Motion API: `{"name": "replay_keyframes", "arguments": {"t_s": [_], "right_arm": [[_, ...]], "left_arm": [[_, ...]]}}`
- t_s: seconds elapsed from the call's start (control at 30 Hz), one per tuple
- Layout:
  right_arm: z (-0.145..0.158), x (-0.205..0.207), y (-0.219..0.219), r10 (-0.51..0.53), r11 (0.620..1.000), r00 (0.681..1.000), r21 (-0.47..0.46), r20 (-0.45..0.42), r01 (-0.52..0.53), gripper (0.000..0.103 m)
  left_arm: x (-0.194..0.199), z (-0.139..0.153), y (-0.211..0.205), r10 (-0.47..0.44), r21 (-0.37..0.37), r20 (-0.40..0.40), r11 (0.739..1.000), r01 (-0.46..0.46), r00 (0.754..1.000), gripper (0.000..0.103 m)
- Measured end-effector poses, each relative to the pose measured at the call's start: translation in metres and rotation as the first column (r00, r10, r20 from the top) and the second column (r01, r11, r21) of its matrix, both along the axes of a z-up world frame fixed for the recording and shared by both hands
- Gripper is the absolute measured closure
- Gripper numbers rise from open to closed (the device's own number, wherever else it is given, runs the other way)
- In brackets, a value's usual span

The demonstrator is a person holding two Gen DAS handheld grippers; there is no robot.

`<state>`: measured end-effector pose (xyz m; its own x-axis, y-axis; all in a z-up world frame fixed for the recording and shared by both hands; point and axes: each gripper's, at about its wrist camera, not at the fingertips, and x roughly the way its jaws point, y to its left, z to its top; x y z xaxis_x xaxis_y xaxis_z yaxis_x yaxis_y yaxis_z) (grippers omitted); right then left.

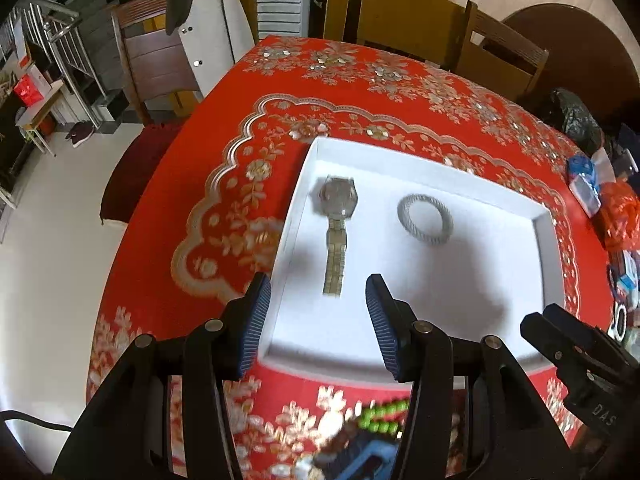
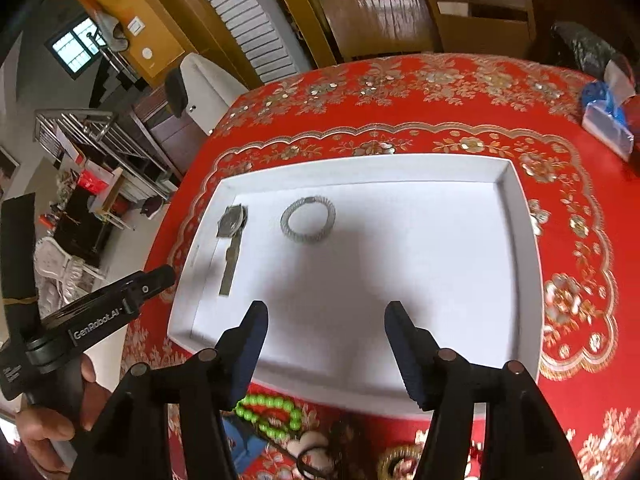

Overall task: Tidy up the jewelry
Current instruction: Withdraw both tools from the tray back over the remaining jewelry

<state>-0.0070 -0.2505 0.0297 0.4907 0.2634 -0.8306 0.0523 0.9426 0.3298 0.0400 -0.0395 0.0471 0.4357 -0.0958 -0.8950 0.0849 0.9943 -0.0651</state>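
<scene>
A white tray (image 1: 540, 240) (image 2: 516, 208) lies on the red flowered tablecloth. In it a metal-band wristwatch (image 1: 335, 220) (image 2: 233, 236) lies at the left, and a silver mesh bracelet (image 1: 425, 219) (image 2: 308, 221) rests to its right. My left gripper (image 1: 316, 320) hangs open over the tray's near left corner, nothing between its fingers. My right gripper (image 2: 326, 344) stands open above the tray's near edge, also empty. A green bead bracelet (image 1: 384, 416) (image 2: 276, 410) lies on the cloth in front of the tray, beside other loose jewelry (image 2: 312, 446).
Plastic bags and small boxes (image 1: 608, 208) crowd the table's right side, with a blue and clear pouch (image 2: 608, 120). Wooden chairs (image 2: 400, 20) stand behind the table. A hand (image 2: 52, 424) holds the left gripper's handle. The table's left edge drops to the floor (image 1: 48, 260).
</scene>
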Motion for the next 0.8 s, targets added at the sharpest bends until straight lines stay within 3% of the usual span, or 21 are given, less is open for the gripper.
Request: {"name": "replay_keyframes", "arguments": {"t_s": [0.33,0.43,0.8], "right_arm": [[0.007,-0.048,0.030,0.022,0.997,1.000,-0.068,0.021,-0.020,0.043],[0.007,-0.063,0.037,0.014,0.998,1.000,-0.066,0.018,-0.013,0.038],[0.009,-0.116,0.059,-0.006,0.996,0.999,-0.089,0.034,0.009,0.038]], "left_arm": [[-0.059,0.007,0.021,-0.004,-0.010,0.011,1.000,0.004,1.000,0.054],[-0.075,0.009,0.027,-0.011,-0.009,0.024,1.000,0.012,1.000,0.054],[-0.128,0.009,0.041,-0.056,-0.005,0.040,0.998,0.056,0.998,0.053]]}}
